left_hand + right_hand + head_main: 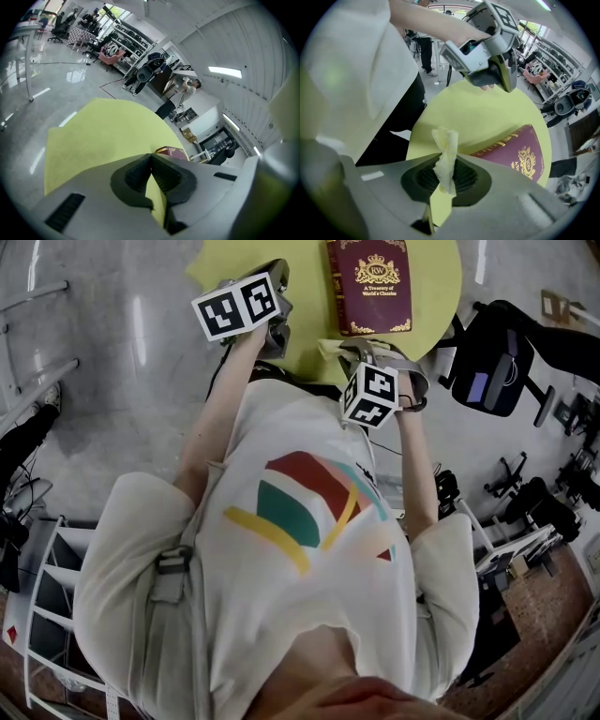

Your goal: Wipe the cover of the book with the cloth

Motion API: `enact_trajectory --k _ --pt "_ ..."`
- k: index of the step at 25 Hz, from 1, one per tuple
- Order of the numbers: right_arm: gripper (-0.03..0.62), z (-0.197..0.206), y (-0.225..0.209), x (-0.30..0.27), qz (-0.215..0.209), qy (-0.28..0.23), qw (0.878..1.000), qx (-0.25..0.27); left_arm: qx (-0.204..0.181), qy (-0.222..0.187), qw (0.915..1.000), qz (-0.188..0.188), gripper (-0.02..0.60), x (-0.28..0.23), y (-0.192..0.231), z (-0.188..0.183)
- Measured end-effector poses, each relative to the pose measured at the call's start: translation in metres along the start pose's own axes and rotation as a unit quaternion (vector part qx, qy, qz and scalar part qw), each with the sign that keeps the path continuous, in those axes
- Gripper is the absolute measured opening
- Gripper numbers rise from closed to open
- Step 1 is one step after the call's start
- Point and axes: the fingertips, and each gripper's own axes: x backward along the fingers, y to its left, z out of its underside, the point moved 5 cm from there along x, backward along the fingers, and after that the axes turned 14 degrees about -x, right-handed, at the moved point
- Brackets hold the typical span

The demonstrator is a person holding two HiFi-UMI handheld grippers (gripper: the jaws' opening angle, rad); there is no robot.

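Now we pinch cloth (pixel 446 140) in right gripper (pixel 446 161): soft, light, best held by bunched middle. Left gripper (pixel 151 158) pressed together, empty. Book (pixel 368 285) lies flat on yellow table (pixel 437 277), ahead of both grippers; stiff, cover probably slick, may slide.

Left tongs (pixel 151 158) closed; right tongs (pixel 446 161) clamped, pointing down.
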Motion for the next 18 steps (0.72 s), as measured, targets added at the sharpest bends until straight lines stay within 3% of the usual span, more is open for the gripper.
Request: enact_trajectory --k 5,9,14,18 --pt "0.031 -0.036 -0.015 0.016 -0.002 -0.083 0.996 -0.025 -0.024 -0.021 0.9995 0.004 0.015 0.001 -0.012 -0.019" --pt "0.031 -0.062 -0.053 0.039 0.076 -0.162 0.982 -0.062 -0.047 -0.049 0.9977 0.007 0.015 0.006 -0.023 -0.041" --pt "0.031 -0.078 -0.106 0.083 0.146 -0.23 0.952 -0.139 -0.08 -0.09 0.9927 0.009 0.017 0.018 -0.043 -0.067" --pt "0.031 -0.081 -0.131 0.129 0.167 -0.307 0.914 -0.205 -0.113 -0.141 0.9831 0.025 0.016 0.04 -0.071 -0.101"
